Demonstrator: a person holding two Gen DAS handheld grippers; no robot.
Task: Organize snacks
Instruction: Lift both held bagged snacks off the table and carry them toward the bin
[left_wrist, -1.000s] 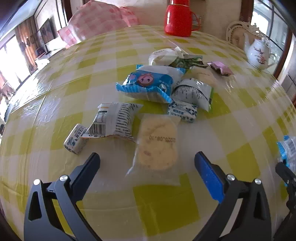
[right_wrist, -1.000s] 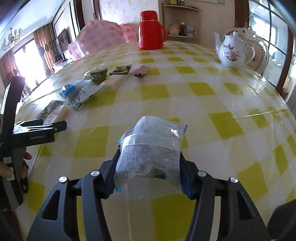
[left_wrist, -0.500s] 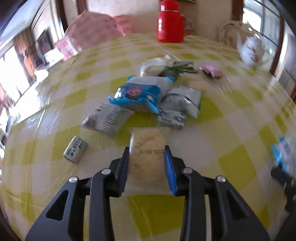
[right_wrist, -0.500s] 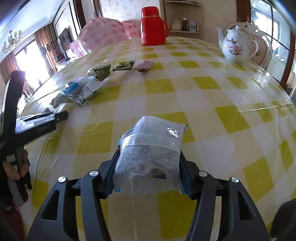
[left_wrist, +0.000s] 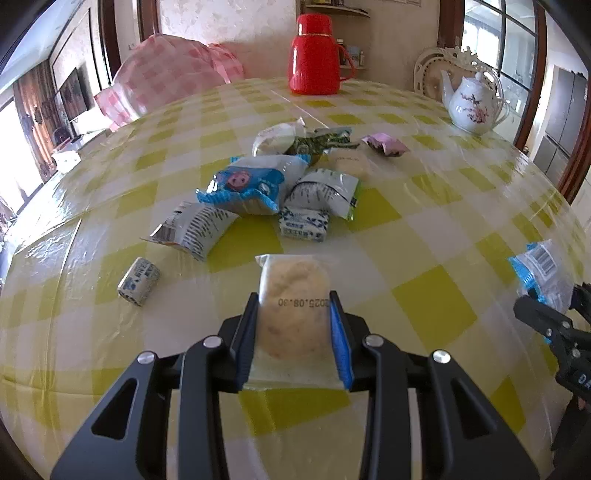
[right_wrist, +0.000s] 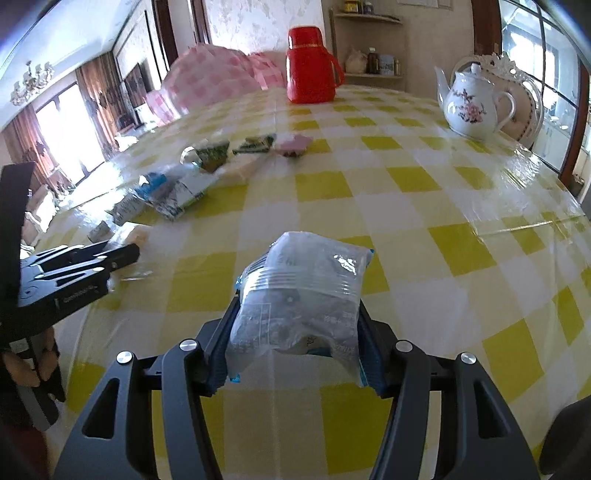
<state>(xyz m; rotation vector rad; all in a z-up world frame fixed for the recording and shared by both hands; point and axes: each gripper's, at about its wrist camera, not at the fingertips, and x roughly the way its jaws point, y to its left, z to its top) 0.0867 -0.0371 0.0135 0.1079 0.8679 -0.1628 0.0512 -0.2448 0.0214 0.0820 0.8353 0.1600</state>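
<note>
Currently mid-pick: left hand-held gripper (left_wrist: 293, 325) clamps the clear-wrapped pale biscuit packet (left_wrist: 293, 314), right hand-held gripper (right_wrist: 293, 332) clamps the crinkly clear blue-edged snack bag (right_wrist: 299, 295). Next: a drop spot on the yellow-checked surface (left_wrist: 424, 229), none visible.

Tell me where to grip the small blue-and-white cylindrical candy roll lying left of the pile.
Probably grip the small blue-and-white cylindrical candy roll across its curved middle, coming from above with a finger on each long side. It lies on its side, apart from the other packets, so both sides look free.
</note>
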